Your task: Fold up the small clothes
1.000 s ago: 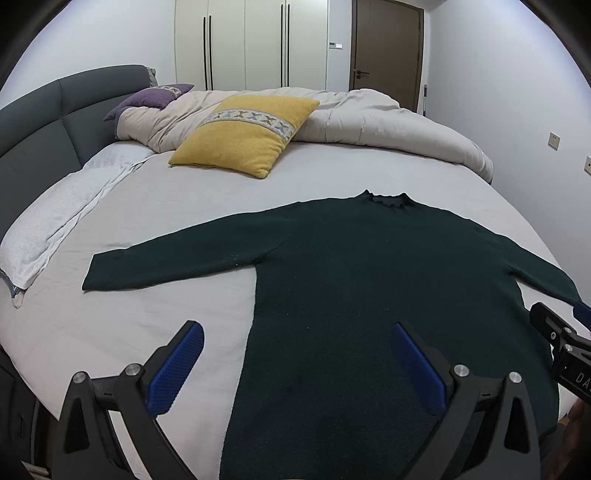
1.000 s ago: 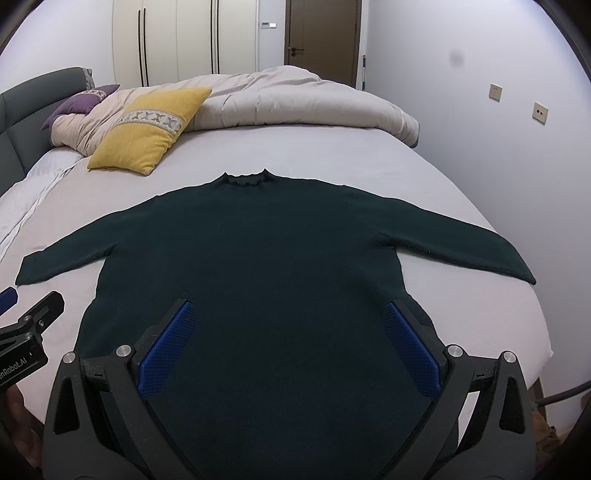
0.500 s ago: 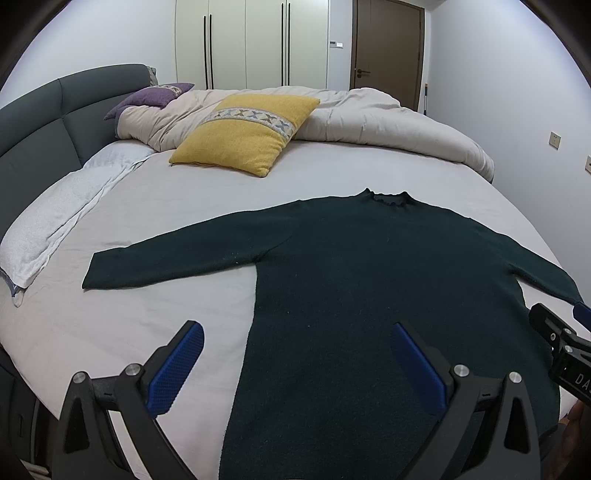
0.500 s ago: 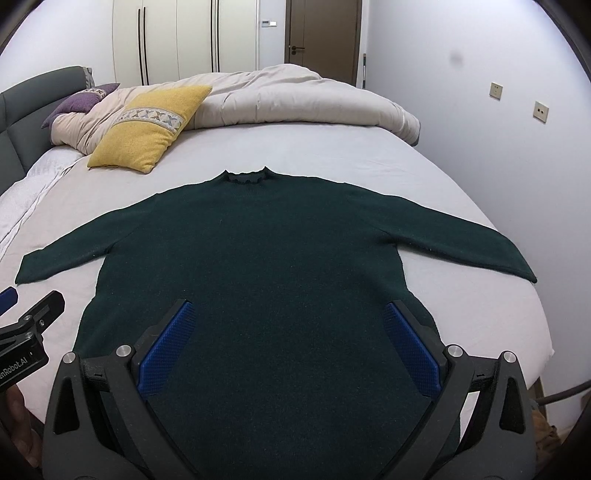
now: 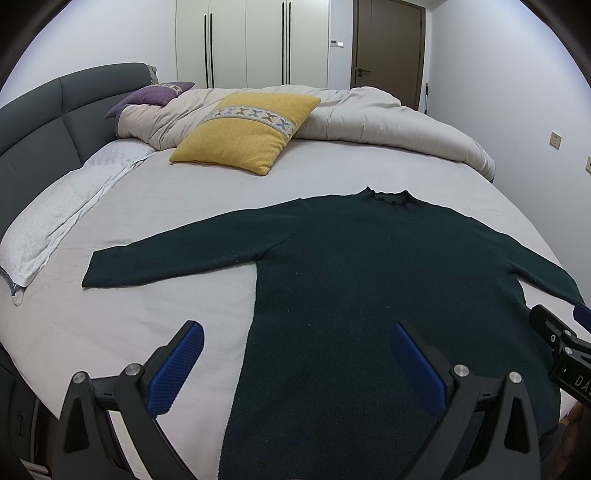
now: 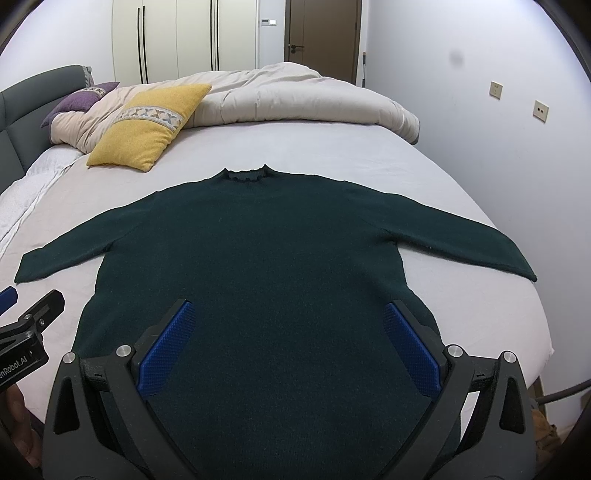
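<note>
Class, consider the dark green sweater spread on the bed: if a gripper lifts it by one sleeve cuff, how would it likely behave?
The sweater is likely floppy: it lies flat on the bed, so it would probably drape and trail. Its fuzzy knit likely grips well rather than slipping. Nothing suggests fragility.

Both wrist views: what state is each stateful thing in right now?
Sweater: spread flat, sleeves out, unfolded.
Left gripper: open, empty.
Right gripper: open, empty.
Duvet: bunched along the bed's far side.
Yellow cushion: leaning on the duvet.
Door: closed.
Wardrobe: closed.
</note>
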A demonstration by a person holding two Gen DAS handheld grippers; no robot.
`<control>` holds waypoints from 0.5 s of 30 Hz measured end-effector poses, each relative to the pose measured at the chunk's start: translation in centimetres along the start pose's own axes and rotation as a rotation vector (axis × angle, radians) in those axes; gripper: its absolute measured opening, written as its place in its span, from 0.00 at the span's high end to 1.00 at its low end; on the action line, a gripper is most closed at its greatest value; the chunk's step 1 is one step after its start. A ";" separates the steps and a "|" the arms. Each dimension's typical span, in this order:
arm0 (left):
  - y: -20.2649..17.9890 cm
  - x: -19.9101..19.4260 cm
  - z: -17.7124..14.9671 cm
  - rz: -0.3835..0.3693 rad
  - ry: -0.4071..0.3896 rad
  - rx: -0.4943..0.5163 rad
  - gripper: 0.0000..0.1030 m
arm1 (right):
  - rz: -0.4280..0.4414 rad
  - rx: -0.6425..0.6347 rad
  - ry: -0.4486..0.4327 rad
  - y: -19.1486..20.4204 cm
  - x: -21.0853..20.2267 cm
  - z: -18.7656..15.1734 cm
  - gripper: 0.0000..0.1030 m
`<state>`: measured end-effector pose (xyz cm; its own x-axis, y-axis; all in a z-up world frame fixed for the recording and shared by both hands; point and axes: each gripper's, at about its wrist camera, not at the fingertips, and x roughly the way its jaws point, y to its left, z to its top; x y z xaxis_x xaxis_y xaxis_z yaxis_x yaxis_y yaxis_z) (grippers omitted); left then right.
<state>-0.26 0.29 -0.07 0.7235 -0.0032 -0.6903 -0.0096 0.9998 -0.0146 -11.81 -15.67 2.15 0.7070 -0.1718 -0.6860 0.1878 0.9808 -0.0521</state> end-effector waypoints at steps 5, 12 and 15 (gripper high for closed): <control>0.0 0.0 0.0 0.000 0.001 0.000 0.00 | 0.002 0.001 0.001 0.0 0.1 0.0 0.00; 0.0 0.0 0.0 0.000 0.000 0.000 0.00 | 0.001 0.001 0.002 0.0 0.1 0.0 0.00; 0.0 0.0 0.0 0.000 0.001 0.000 0.00 | 0.001 0.001 0.002 0.0 0.1 0.0 0.00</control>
<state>-0.23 0.29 -0.09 0.7227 -0.0030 -0.6912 -0.0097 0.9998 -0.0144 -11.75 -15.67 2.08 0.7057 -0.1704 -0.6877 0.1878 0.9809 -0.0503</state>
